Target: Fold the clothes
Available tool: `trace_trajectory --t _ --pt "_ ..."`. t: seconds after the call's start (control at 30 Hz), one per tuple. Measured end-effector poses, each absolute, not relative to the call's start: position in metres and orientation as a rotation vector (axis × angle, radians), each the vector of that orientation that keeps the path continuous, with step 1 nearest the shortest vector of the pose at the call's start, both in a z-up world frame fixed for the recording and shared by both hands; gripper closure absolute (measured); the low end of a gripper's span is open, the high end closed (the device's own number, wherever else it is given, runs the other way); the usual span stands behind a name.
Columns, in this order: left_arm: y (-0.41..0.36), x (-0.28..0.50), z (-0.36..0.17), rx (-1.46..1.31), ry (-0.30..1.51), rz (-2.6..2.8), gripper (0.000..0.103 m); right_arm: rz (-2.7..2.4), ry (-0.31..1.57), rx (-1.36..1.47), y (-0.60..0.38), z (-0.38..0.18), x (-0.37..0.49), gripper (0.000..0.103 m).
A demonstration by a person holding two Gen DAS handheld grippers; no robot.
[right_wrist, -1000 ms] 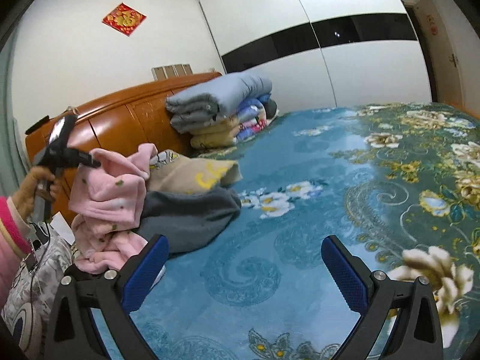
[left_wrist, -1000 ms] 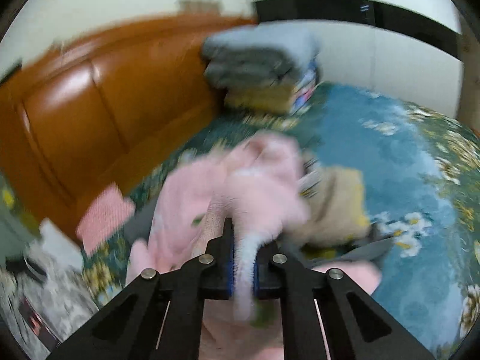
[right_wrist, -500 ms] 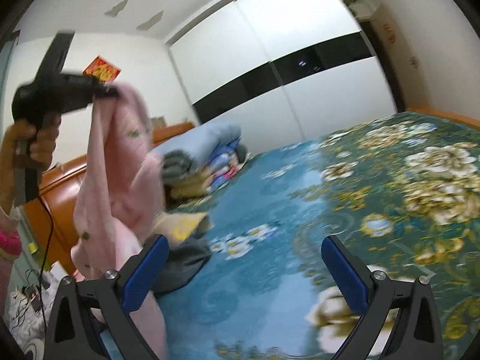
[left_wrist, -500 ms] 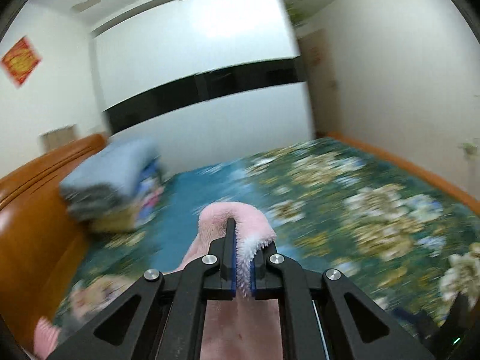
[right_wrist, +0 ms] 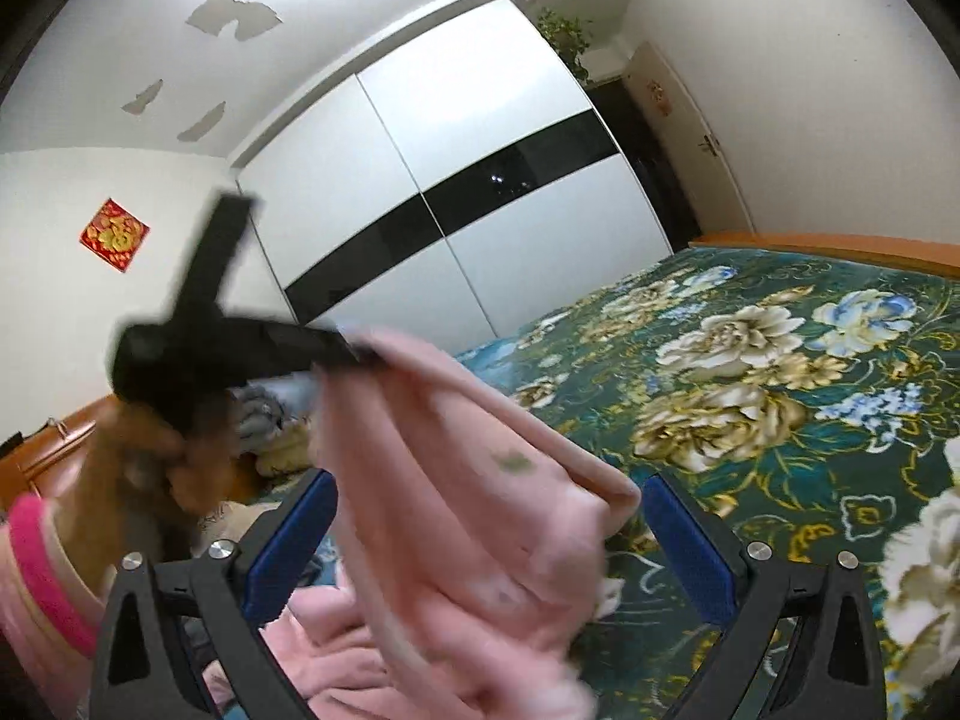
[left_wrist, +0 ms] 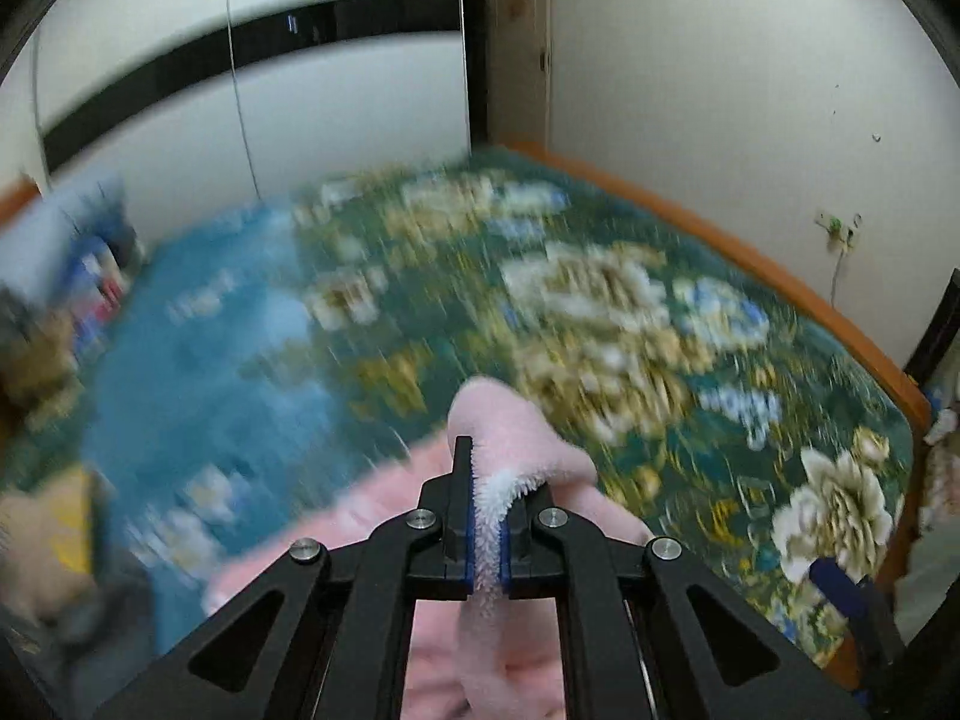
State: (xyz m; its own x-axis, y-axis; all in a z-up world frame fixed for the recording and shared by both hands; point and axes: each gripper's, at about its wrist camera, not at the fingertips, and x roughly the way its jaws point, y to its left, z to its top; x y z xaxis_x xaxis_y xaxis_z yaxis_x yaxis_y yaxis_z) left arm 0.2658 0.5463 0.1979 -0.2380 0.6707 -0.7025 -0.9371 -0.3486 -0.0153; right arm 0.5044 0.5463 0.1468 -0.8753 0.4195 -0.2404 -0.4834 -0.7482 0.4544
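Observation:
My left gripper [left_wrist: 487,516] is shut on a fold of a fluffy pink garment [left_wrist: 510,438], which hangs down below it over the floral bedspread [left_wrist: 600,312]. In the right wrist view the left gripper [right_wrist: 354,354] holds the pink garment [right_wrist: 468,516] in the air, and the cloth drapes down between my right gripper's blue pads. My right gripper [right_wrist: 486,546] is open and holds nothing; the garment hangs just in front of it.
A white wardrobe [right_wrist: 468,192] with a black band stands behind the bed. Stacked folded blankets [left_wrist: 72,252] lie at the headboard end. Beige and grey clothes [left_wrist: 42,540] lie at the left. The bed's wooden edge [left_wrist: 780,282] runs along the right wall.
My left gripper has lifted the pink garment off the clothes pile and swung it right, over the middle of the bed. The garment now hangs in front of my open right gripper.

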Motion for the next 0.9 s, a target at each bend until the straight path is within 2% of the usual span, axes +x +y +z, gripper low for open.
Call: trace_trajectory --t 0.13,0.17,0.2,0.3,0.57,0.67,0.77,0.83,0.9 --pt "0.550 0.270 0.156 -0.846 0.518 1.727 0.095 2.528 0.740 -0.248 0.553 0.137 0.503 0.000" --pt "0.546 0.270 0.153 -0.852 0.520 1.711 0.090 2.519 0.750 -0.265 0.554 0.134 0.503 0.000" --pt "0.541 0.268 0.150 -0.857 0.516 1.702 0.080 2.510 0.759 -0.281 0.556 0.131 0.502 0.000" --pt "0.517 0.261 0.145 -0.850 0.489 1.695 0.059 2.506 0.785 -0.332 0.558 0.125 0.496 0.000" --pt "0.419 0.203 0.139 -0.885 0.375 1.834 0.055 2.634 0.728 -0.568 0.524 0.110 0.444 0.000" --pt "0.375 0.174 0.128 -0.901 0.345 1.963 0.050 2.642 0.663 -0.726 0.505 0.090 0.417 0.001" --pt "0.343 0.151 0.109 -0.937 0.299 2.018 0.049 2.597 0.557 -0.878 0.491 0.069 0.397 0.016" --pt "0.321 0.137 0.097 -0.961 0.267 2.053 0.049 2.559 0.534 -0.964 0.486 0.052 0.387 0.033" --pt "0.303 0.123 0.083 -0.987 0.234 2.079 0.049 2.527 0.532 -1.010 0.484 0.041 0.383 0.043"
